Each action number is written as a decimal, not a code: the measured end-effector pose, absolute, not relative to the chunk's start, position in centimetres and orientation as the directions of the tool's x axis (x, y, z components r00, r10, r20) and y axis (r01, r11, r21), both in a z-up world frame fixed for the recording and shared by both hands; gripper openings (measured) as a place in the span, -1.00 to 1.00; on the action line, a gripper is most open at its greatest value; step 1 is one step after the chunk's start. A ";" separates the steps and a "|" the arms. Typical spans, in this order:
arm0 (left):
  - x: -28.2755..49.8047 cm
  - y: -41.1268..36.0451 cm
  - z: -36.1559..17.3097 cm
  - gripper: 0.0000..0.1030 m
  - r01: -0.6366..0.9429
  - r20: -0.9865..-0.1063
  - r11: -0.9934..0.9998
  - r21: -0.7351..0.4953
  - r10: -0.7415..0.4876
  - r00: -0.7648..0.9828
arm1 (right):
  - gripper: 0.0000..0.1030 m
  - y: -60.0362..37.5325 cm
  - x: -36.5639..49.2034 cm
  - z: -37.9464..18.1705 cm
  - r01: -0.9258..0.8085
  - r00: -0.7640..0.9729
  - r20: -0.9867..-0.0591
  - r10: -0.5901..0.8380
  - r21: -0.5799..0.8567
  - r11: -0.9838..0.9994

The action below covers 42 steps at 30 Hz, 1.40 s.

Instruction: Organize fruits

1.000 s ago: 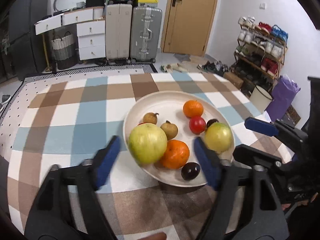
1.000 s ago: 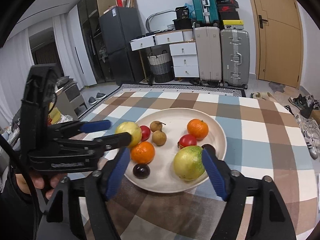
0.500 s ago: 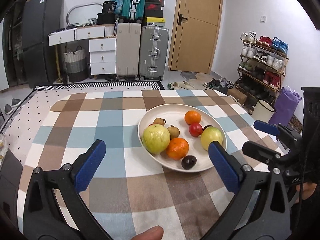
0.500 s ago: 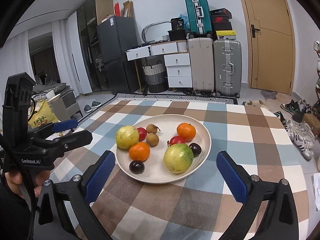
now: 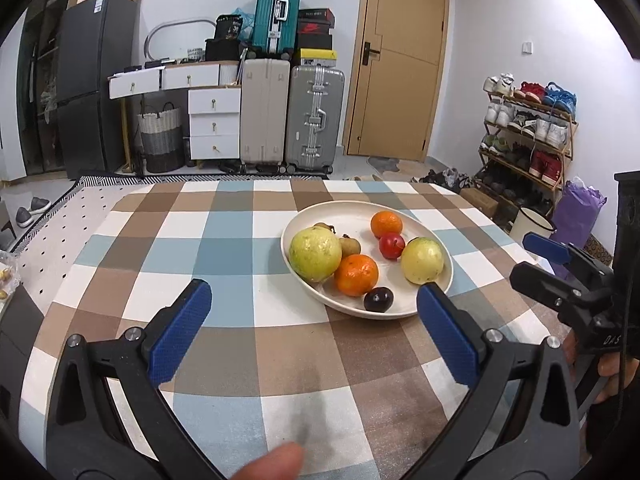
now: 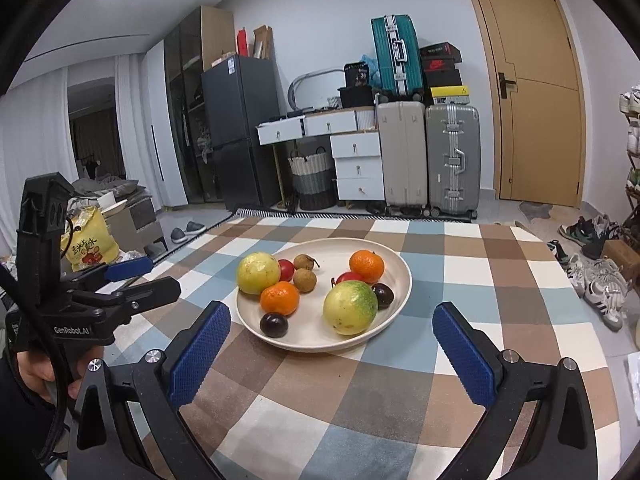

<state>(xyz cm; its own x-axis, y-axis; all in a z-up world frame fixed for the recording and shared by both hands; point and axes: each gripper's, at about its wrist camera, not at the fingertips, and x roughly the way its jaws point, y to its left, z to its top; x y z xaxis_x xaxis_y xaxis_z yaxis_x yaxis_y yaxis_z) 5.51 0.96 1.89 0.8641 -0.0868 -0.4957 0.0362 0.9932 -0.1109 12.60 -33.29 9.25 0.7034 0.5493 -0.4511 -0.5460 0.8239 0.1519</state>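
- The worktop (image 6: 500, 280), under a checked cloth, fills the lower half of both views; apart from the plate, the cloth that shows is bare, so no other place for fruit can be seen on it.
- The plate (image 6: 402, 276) sits at mid-frame in the right wrist view and right of centre in the left wrist view. All the fruit in view lies on it, which fits either fruit already gathered or fruit waiting to be sorted.
- The left hand-held gripper (image 5: 314, 332) hangs low in its frame, fingers wide apart and holding nothing, short of the plate's near rim.
- The right hand-held gripper (image 6: 332, 354) is likewise spread and empty, framing the plate from the near side.
- Two yellow-green fruits (image 6: 350, 307) are the biggest pieces, one at each side of the plate.
- Two oranges (image 6: 280, 298) lie between them, one near, one far.
- Two red fruits (image 6: 349, 278), two brown longans (image 6: 305, 279) and two dark plums (image 6: 274, 324) fill the gaps, the round pieces resting against their neighbours.
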 end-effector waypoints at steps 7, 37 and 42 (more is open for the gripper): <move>5.1 0.6 1.7 0.99 0.035 -0.454 0.995 -0.098 -0.077 0.888 | 0.99 -33.6 11.8 9.5 -0.559 0.715 -0.406 0.569 0.157 0.814; 5.9 0.6 0.9 0.99 0.040 -0.475 0.994 -0.098 -0.082 0.876 | 1.00 -32.8 11.3 9.6 -0.560 0.732 -0.401 0.551 0.106 0.821; 5.9 0.6 0.8 0.99 0.040 -0.475 0.994 -0.098 -0.082 0.876 | 1.00 -32.8 11.3 9.6 -0.560 0.731 -0.403 0.550 0.105 0.822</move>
<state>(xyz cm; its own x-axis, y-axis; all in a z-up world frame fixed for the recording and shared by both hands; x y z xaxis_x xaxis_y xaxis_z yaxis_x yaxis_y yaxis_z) 5.88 0.61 0.84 0.8764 -0.0817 -0.4746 0.0398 0.9944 -0.0977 11.29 -32.77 9.58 0.7314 0.5502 -0.4030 -0.5602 0.8217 0.1051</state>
